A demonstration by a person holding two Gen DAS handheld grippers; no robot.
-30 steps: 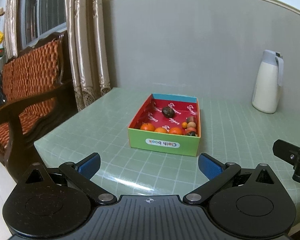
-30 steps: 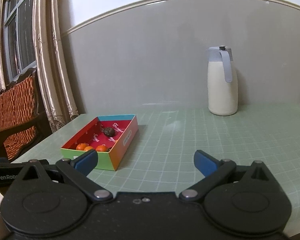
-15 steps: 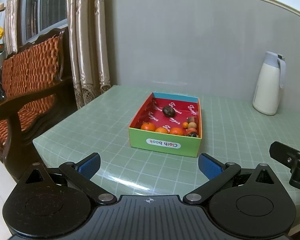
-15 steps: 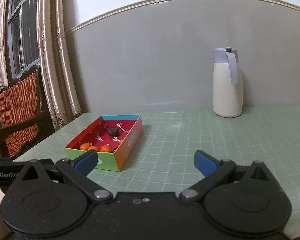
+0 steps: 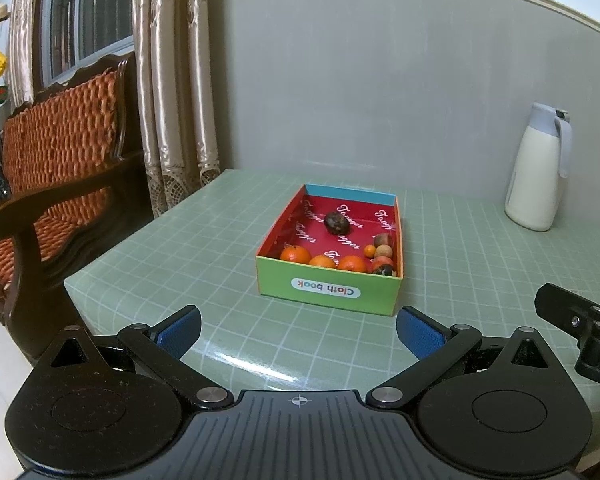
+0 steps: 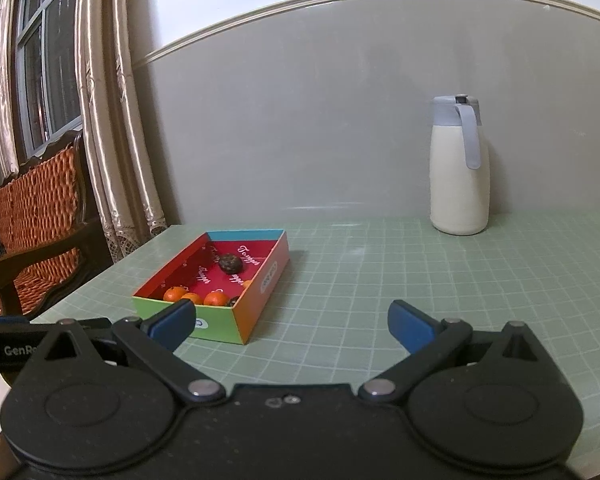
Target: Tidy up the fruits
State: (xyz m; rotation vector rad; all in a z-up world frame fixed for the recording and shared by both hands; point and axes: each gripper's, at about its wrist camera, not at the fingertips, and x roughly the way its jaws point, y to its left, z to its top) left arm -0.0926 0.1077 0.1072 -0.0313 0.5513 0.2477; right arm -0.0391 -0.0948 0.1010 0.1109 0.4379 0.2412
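Note:
A shallow box with a green front and red lining sits on the green checked table; it also shows in the right wrist view. Inside lie three oranges along the near wall, a dark round fruit farther back, and several small fruits by the right wall. My left gripper is open and empty, just short of the box's front. My right gripper is open and empty, right of the box; part of it shows in the left wrist view.
A white jug with a grey lid stands at the back right by the wall; it also shows in the left wrist view. A wooden chair with an orange cushion and curtains stand left of the table.
Both grippers have drifted slightly; the box sits a little more to the right in each view. Both jaws stay open. The fruits have not moved.

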